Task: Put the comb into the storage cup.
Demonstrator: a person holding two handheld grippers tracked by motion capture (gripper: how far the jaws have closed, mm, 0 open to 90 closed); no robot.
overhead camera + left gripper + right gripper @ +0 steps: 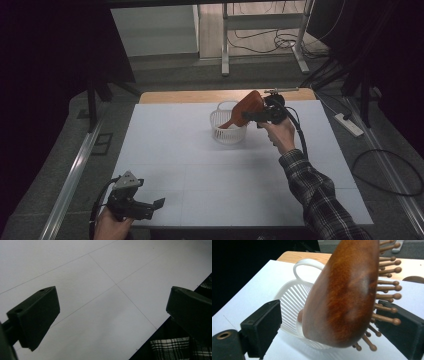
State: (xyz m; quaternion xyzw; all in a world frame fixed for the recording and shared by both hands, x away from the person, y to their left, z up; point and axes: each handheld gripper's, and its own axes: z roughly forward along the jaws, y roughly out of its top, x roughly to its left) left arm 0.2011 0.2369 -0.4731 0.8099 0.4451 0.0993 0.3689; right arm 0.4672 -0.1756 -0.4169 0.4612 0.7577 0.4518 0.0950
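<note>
A person's right gripper [259, 116] is raised over the far middle of a white surface [200, 170], beside a wooden hairbrush [246, 111] whose handle end dips into a small white slatted basket [222, 131]. In the right gripper view, its fingers [262, 326] stand apart on either side of the brush head, and contact cannot be told. The left gripper [145, 207] rests at the near left edge, fingers [37, 315] wide apart around nothing.

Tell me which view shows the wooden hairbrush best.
The right gripper view: the hairbrush looms close, its brown back and ball-tipped pins sharp, its handle end dipping into the white basket. The high view shows it small and dim at the right gripper, leaning into the basket. The left gripper view faces bare table.
</note>
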